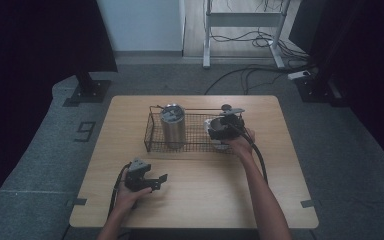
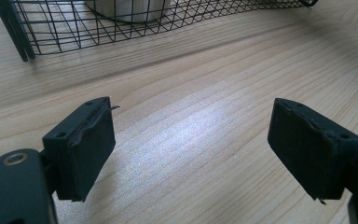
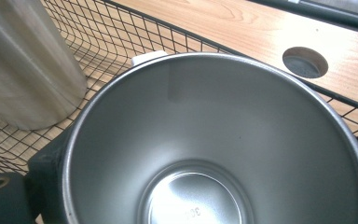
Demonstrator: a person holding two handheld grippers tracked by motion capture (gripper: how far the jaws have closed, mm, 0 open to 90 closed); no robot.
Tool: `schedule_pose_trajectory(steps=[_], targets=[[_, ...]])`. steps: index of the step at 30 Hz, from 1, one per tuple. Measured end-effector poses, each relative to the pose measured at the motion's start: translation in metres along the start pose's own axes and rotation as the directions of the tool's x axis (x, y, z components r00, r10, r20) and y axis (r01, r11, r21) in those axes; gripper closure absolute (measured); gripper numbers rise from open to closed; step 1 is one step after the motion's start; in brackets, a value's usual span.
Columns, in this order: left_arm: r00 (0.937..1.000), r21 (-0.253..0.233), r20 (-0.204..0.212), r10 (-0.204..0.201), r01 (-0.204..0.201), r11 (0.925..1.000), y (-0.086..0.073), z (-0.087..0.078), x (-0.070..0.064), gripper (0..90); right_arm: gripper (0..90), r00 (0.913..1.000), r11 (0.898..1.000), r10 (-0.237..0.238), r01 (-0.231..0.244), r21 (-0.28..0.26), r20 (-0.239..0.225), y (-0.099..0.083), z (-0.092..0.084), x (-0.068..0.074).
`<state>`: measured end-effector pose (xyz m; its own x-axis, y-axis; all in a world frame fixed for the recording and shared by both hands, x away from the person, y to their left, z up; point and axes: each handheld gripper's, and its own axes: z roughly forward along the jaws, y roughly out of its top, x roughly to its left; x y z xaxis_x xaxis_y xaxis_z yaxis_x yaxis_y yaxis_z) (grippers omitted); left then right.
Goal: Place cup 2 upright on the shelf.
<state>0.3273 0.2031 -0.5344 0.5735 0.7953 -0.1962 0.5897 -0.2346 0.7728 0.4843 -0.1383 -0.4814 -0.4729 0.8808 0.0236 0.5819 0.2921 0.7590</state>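
Grey carpet surrounds the pale wooden surface (image 1: 200, 200), with dark stands and loose cables on the floor well beyond its far edge. Most of the near half of the surface is bare, and so are the strips along its left and right edges.

A black wire basket (image 1: 152, 134) sits across the far half, its long side parallel to the near edge. A tall steel tumbler (image 1: 172, 126) stands upright in the left end of the basket, just beside the left wall. A shorter steel cup (image 1: 215, 132) is at the right end, well apart from the tumbler, with bare mesh floor between them.

The right gripper (image 1: 226, 125) reaches in over the basket's near rim, and its jaws pinch the cup from both sides. In the right gripper view the cup's open mouth (image 3: 214, 140) faces the camera. The tumbler's wall (image 3: 23, 70) rises to the left of the cup, and the basket rim (image 3: 121, 11) runs behind it. A round hole (image 3: 305, 61) in the surface lies just outside that rim.

The left gripper (image 1: 155, 179) rests low over the near-left part of the surface, well short of the basket. Its jaws are spread wide with nothing between them. In the left gripper view bare wood lies between them, and the basket's near wall (image 2: 51, 32) is ahead.
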Motion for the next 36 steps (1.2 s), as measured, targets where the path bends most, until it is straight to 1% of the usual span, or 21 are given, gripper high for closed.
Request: schedule_pose_trajectory(steps=[10,12,13,15,19,21,23,25,28,33,36], targets=[[1.0,0.003,0.002,0.002,-0.002,1.0,-0.0001,0.0002,0.0001,15.0,6.2,1.0,1.0,0.004,-0.004,0.022,0.0,-0.0019,0.0048,-0.0003],[1.0,0.002,0.001,0.001,-0.001,1.0,0.0,0.0001,0.0001,15.1,6.1,1.0,1.0,0.007,-0.007,0.029,0.006,-0.0024,0.0062,0.0002],[1.0,0.002,0.002,0.001,-0.001,1.0,0.0,0.0001,0.0001,15.1,6.2,0.9999,0.999,-0.004,0.004,0.034,0.016,-0.0028,0.007,0.0008],[1.0,0.002,0.002,0.001,-0.001,1.0,0.0,0.0001,0.0001,15.1,6.1,0.9998,0.999,-0.005,0.005,0.034,0.019,-0.0025,0.0069,0.0014],[1.0,0.006,0.005,0.004,-0.004,1.0,-0.0002,0.0005,-0.0004,15.1,5.9,0.9999,0.999,-0.002,0.002,0.051,0.011,-0.002,0.0065,0.0003],[0.9999,0.011,0.008,0.007,-0.007,0.9999,-0.0002,0.0008,-0.0008,15.1,5.7,0.9999,0.998,-0.008,0.007,0.064,0.011,-0.0017,0.0057,-0.0002],[0.9999,0.014,0.012,0.009,-0.009,0.9999,-0.0002,0.0013,-0.0014,15.1,4.6,0.9994,0.997,-0.017,0.014,0.074,0.029,-0.0014,0.0047,0.0007],[0.9999,0.016,0.012,0.01,-0.01,0.9998,-0.0002,0.0017,-0.0019,15.1,4.1,0.9982,0.995,-0.037,0.033,0.09,0.047,-0.0009,0.0039,0.0027],[0.9999,0.017,0.013,0.011,-0.011,0.9998,-0.0002,0.0018,-0.0021,15.2,3.8,0.997,0.993,-0.058,0.052,0.108,0.052,-0.0013,0.003,0.0034],[0.9998,0.017,0.015,0.011,-0.011,0.9998,-0.0001,0.0014,-0.0022,15.2,3.1,0.9978,0.993,-0.044,0.039,0.109,0.049,-0.0016,0.0025,0.0023],[0.9998,0.019,0.018,0.011,-0.011,0.9998,-0.0002,0.0016,-0.0022,15.2,1.2,0.9977,0.994,-0.043,0.038,0.101,0.052,-0.0015,0.0017,0.0023]])
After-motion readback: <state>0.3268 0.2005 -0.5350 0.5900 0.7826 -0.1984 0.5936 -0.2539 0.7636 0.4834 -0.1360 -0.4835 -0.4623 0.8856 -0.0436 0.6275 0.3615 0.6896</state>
